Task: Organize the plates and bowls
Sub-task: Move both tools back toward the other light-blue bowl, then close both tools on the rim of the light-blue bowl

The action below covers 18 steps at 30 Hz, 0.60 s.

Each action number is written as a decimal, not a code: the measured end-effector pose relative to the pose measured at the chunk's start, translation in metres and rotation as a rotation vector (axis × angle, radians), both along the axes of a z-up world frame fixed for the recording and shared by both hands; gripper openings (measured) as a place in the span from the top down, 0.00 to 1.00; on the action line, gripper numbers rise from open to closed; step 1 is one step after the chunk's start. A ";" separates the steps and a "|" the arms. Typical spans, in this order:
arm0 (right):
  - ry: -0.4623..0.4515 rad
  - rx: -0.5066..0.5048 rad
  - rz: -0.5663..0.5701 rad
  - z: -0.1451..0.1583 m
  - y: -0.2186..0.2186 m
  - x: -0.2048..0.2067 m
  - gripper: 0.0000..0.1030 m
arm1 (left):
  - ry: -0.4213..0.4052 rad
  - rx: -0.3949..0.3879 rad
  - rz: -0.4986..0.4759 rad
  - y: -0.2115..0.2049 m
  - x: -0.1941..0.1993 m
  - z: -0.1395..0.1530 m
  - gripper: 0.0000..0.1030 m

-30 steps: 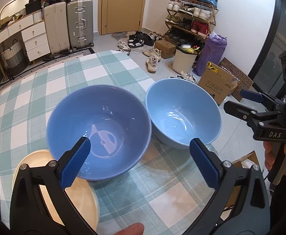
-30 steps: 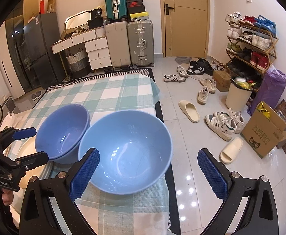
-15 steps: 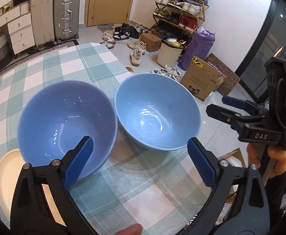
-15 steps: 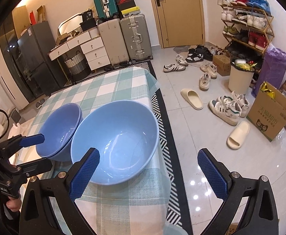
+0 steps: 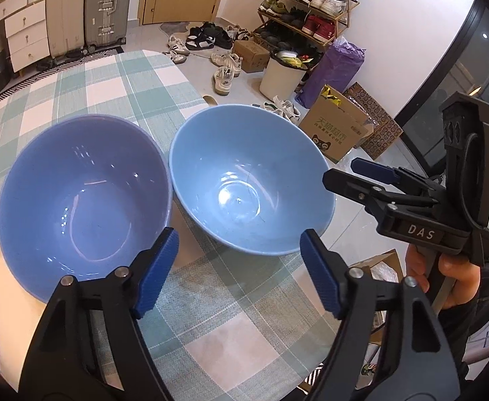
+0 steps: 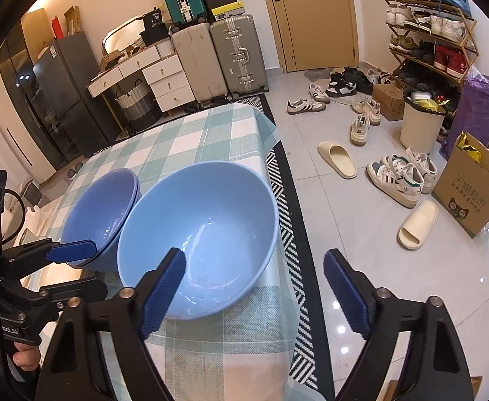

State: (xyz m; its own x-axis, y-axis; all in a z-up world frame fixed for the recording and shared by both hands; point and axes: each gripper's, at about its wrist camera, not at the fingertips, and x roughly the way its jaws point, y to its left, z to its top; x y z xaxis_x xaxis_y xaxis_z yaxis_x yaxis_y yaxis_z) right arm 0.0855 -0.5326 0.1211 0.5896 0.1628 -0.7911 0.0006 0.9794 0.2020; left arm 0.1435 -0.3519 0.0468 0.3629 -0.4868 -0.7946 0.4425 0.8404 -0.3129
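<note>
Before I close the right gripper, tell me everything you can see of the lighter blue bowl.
The lighter blue bowl is glossy, ceramic-looking, deep, round, empty and upright on the checked tablecloth near the table's edge. Faint dark hairlines mark its inside. The darker blue bowl sits rim to rim beside it. The right gripper straddles its near rim, without a visible grip.

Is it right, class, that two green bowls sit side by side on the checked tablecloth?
Not quite. The left wrist view shows both bowls, the darker bowl and the lighter bowl, are blue, not green. They do sit side by side on the checked tablecloth.
</note>
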 end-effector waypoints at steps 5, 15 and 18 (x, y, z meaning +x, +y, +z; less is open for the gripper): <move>0.013 0.002 0.010 -0.009 0.002 0.004 0.26 | 0.023 0.005 -0.002 -0.006 0.007 -0.012 0.34; 0.009 -0.009 0.009 -0.019 0.002 0.017 0.48 | 0.012 0.036 0.017 -0.018 0.013 -0.024 0.38; 0.012 -0.008 -0.002 -0.023 0.001 0.022 0.55 | 0.018 0.037 0.017 -0.019 0.016 -0.028 0.38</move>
State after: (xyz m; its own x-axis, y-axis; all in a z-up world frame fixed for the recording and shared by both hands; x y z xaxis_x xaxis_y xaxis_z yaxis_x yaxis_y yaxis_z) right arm 0.1074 -0.5319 0.0977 0.5804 0.1558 -0.7993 0.0046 0.9809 0.1945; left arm 0.1597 -0.3710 0.0191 0.3567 -0.4508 -0.8183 0.4224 0.8591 -0.2891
